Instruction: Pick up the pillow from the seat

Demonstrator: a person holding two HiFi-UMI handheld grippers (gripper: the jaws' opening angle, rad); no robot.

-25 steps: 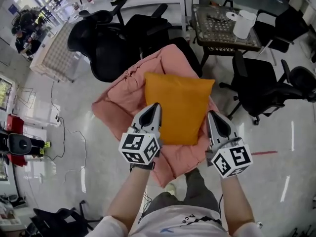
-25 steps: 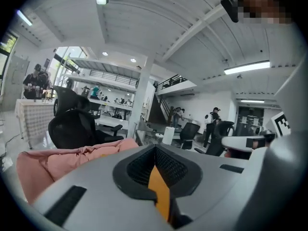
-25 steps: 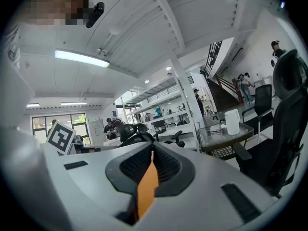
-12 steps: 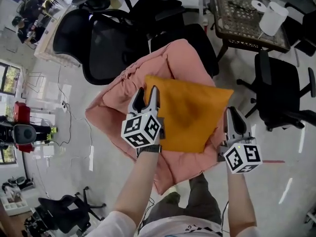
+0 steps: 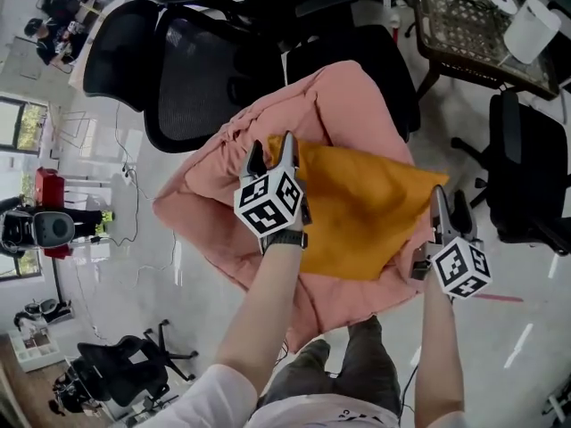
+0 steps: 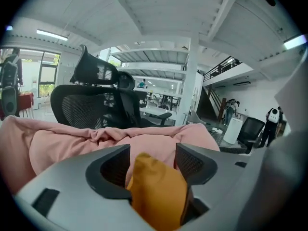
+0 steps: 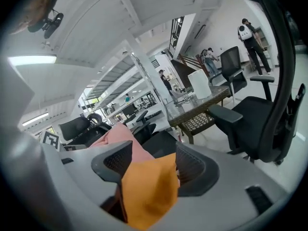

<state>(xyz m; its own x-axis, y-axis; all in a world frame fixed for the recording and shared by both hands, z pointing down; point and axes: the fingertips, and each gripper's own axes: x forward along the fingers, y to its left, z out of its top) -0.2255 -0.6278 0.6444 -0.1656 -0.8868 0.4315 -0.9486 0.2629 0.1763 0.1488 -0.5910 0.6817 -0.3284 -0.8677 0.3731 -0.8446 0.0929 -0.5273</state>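
The orange pillow (image 5: 366,212) lies on a rumpled pink blanket (image 5: 214,212) in the middle of the frame. The left tongs (image 5: 272,157) and right tongs (image 5: 449,208) have both just been opening. Each now stands apart, with a pillow corner between its jaws, at the pillow's upper-left and right ends.

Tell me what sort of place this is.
Probably a large open-plan office or lab hall: black mesh office chairs, a wicker table, and ceiling strip lights.
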